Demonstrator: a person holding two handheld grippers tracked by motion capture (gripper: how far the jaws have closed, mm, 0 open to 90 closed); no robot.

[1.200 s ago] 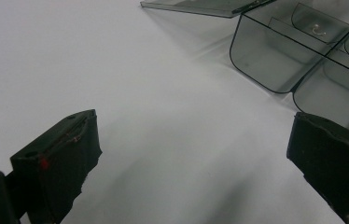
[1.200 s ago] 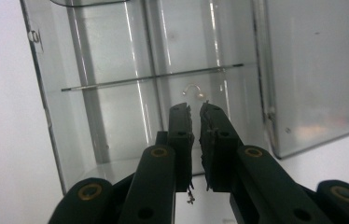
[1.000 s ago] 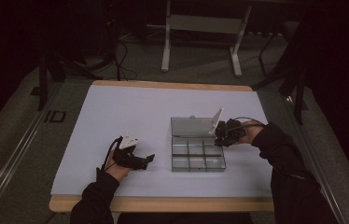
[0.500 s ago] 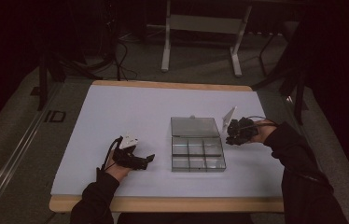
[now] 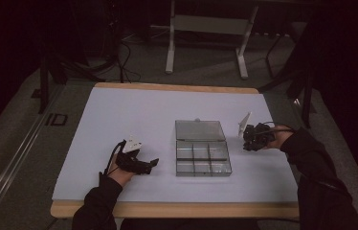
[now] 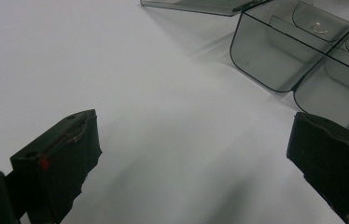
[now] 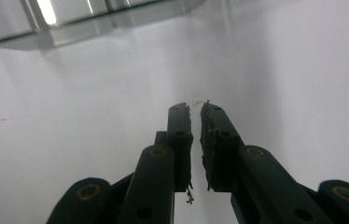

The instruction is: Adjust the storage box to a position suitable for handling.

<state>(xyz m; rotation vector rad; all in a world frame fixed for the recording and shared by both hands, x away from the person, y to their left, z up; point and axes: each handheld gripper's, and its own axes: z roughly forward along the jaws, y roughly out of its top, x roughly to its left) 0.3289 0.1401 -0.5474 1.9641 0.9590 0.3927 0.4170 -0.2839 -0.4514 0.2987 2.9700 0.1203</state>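
On the left, my left tongs (image 5: 154, 162) rest low on the white desk (image 5: 119, 115), pointing toward the clear compartment box (image 5: 202, 158), and they stand apart from it. In the left gripper view their two black jaws are spread wide with nothing but bare desk between them, and the rounded corners of the box's nearest compartments sit just beyond the right jaw. One farther compartment there holds a small pale metal bit (image 6: 319, 29); I cannot tell what it is.

In the middle, the box lies on the desk with its lid (image 5: 200, 130) opened flat on the far side, and its divided tray is nearer to me.

On the right, my right tongs (image 5: 248, 143) hover near the box's right side, clear of its wall. In the right gripper view the jaws are nearly closed, with just a thin slit between the pads. A tiny pale piece (image 7: 199, 101) sits at the tips; whether it is pinched or simply lies on the desk I cannot tell.
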